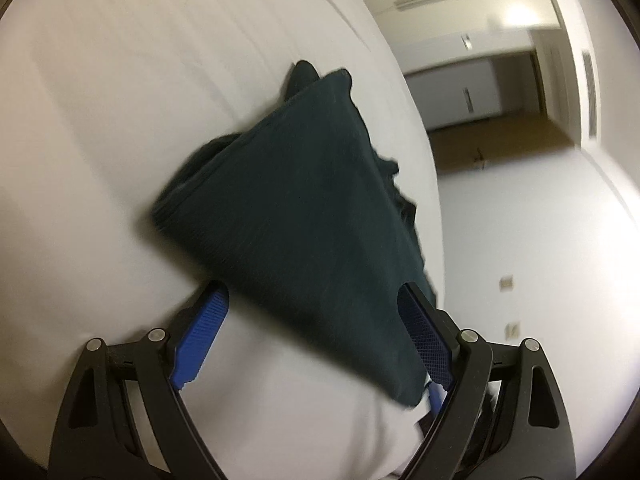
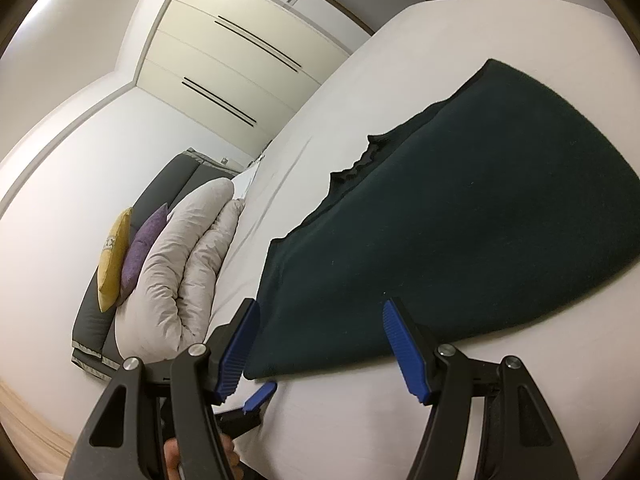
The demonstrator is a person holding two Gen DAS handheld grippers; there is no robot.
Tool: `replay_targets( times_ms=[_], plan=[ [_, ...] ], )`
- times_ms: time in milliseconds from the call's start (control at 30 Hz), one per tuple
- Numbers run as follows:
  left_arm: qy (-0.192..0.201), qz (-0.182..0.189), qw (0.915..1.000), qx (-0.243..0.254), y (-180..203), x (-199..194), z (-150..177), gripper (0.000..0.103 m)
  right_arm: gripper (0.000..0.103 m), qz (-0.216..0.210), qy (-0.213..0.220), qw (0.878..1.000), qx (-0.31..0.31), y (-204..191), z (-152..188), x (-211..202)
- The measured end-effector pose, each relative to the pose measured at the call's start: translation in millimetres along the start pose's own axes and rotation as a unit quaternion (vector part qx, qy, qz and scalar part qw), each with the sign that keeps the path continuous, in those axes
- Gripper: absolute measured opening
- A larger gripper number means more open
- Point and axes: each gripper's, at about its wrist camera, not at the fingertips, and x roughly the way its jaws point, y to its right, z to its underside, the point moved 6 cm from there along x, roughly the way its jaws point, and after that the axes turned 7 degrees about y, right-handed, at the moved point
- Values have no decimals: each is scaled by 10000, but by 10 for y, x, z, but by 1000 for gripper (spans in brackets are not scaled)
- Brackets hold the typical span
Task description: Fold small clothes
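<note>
A dark green garment (image 1: 296,208) lies folded on the white bed sheet (image 1: 100,120). It also shows in the right wrist view (image 2: 460,232). My left gripper (image 1: 312,300) is open, its blue pads on either side of the garment's near edge, which reaches back between the fingers. My right gripper (image 2: 320,312) is open, its blue pads astride the garment's near corner. A blue fingertip of the left gripper (image 2: 260,396) shows below that corner in the right wrist view. Neither gripper pinches the cloth.
The bed sheet (image 2: 360,120) runs to an edge beside a rolled white duvet (image 2: 180,272), a purple cushion (image 2: 144,244) and a yellow cushion (image 2: 114,256) on a dark bench. White wardrobe doors (image 2: 240,60) stand behind. A wooden floor (image 1: 500,148) lies past the bed.
</note>
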Motion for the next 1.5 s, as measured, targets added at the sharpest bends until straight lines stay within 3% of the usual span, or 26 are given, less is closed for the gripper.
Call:
replay_targets(
  times_ms=[133,200,267,333,567,633,700,733,800,867,967,1033,1067,1100,1133,1200,1300,1367,1433,1500],
  plan=[
    [128,152,9991,-371,24,203,-108,84,67,-4,-70,9999,-116,-59,-87,127],
    [243,241,9979,-555,36,280,-182,78,67,-2,-128,9998,-127,-72,-168,252],
    [239,223,9975,-634,30,361,-236,51,67,35,-300,9995,-109,-67,-235,426],
    [165,227,9969,-729,-7,486,-320,35,67,77,-458,9987,-191,-87,-298,623],
    [188,234,9969,-724,-58,666,-540,32,64,216,-1338,9902,-338,-100,-302,1481],
    [196,176,9980,-580,-9,724,-563,32,61,380,-1631,9852,-353,-39,-226,1687],
    [162,-7,9997,-178,64,759,-581,24,59,423,-1668,9842,-416,-8,-215,1770],
    [159,-70,9998,-73,96,760,-578,15,59,387,-1669,9844,-405,-8,-219,1773],
    [197,-204,9994,173,221,750,-592,11,59,214,-1707,9845,-343,8,-236,1739],
    [423,-308,9944,913,575,720,-609,11,59,51,-1731,9847,-199,32,-280,1666],
    [672,-557,9624,2571,1343,754,-369,11,60,-297,-1751,9831,440,112,-425,1521],
    [612,-965,8988,4232,1788,1006,74,11,69,-624,-1586,9819,829,162,-639,1407],
    [622,-1170,8610,4911,1882,1139,298,11,72,-772,-1480,9811,978,193,-759,1355],
    [538,-1343,8135,5633,1909,1329,633,11,77,-870,-1429,9798,1097,221,-840,1329],
    [402,-1400,7948,5891,1885,1432,811,11,81,-974,-1407,9772,1256,253,-916,1319],
    [224,-1457,7681,6231,1831,1581,1097,11,81,-1095,-1496,9713,1487,365,-1024,1310],
    [475,-1626,7251,6675,1832,1658,1294,11,88,-990,-1680,9690,1515,533,-1034,1303],
    [517,-1651,7159,6764,1840,1676,1303,11,86,-1063,-1785,9646,1627,600,-1006,1316],
    [604,-1670,7003,6915,1844,1668,1320,11,86,-1047,-1792,9645,1634,600,-1009,1337],
    [655,-1674,6933,6978,1862,1660,1367,11,86,-930,-1800,9664,1584,592,-1026,1386]
  ],
)
